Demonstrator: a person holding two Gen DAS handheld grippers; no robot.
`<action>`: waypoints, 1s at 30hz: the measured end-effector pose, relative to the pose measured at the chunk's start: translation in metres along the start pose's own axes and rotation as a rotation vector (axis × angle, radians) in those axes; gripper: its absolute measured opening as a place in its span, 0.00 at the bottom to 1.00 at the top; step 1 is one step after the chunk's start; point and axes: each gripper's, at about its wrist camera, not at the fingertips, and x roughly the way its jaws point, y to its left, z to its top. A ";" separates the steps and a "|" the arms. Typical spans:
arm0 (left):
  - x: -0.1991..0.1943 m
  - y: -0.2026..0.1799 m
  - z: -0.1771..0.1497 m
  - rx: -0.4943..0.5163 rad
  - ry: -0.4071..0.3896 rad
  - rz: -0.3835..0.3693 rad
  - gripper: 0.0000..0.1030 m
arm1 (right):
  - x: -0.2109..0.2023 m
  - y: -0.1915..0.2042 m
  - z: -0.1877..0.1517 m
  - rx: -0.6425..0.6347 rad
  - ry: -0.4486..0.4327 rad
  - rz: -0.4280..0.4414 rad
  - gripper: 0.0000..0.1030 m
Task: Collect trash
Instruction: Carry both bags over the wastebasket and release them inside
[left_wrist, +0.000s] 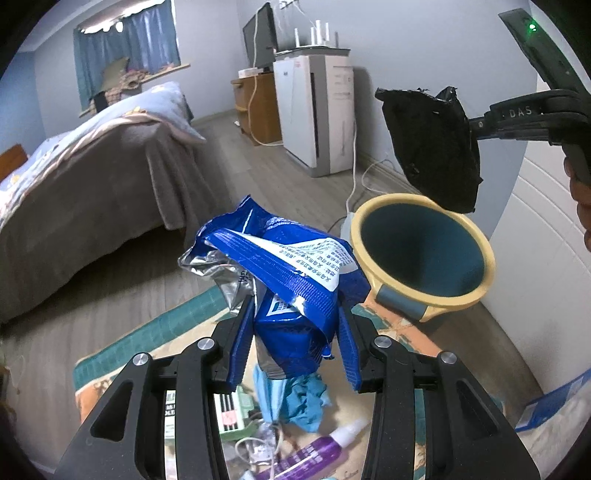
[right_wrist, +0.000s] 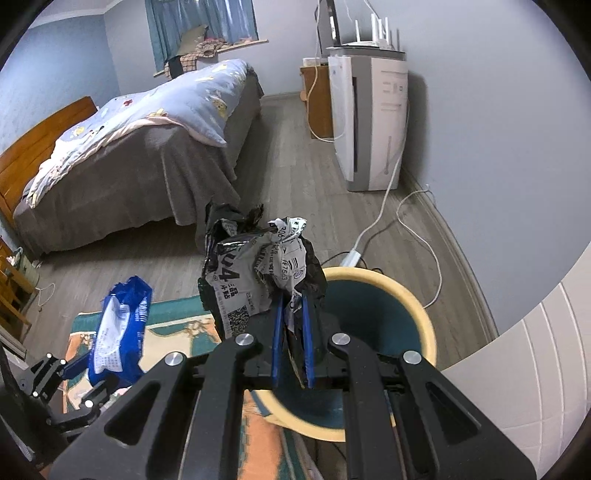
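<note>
A crumpled blue snack bag (left_wrist: 291, 280) sits pinched between the half-spread blue fingers of the left gripper (left_wrist: 291, 347), held above a patterned rug (left_wrist: 155, 332). Just to its right, a black-and-white wrapper (right_wrist: 258, 277) is clamped tight in the narrowly closed right gripper (right_wrist: 293, 332), hanging over the rim of a round bin (left_wrist: 421, 254) with a cream edge and dark teal inside. More litter, including a purple bottle (left_wrist: 317, 452) and blue tissue (left_wrist: 306, 402), lies on the rug below. A bed (right_wrist: 147, 147) and a white appliance (right_wrist: 369, 122) stand beyond on the wooden floor (right_wrist: 314, 206).
</note>
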 end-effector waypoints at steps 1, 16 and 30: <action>0.001 -0.003 0.003 0.005 0.001 0.000 0.42 | 0.000 -0.005 0.000 0.008 0.001 -0.003 0.09; 0.036 -0.075 0.051 0.072 -0.001 -0.115 0.44 | 0.040 -0.070 -0.025 0.156 0.112 -0.023 0.09; 0.090 -0.133 0.056 0.207 0.042 -0.149 0.54 | 0.058 -0.081 -0.031 0.197 0.142 -0.056 0.11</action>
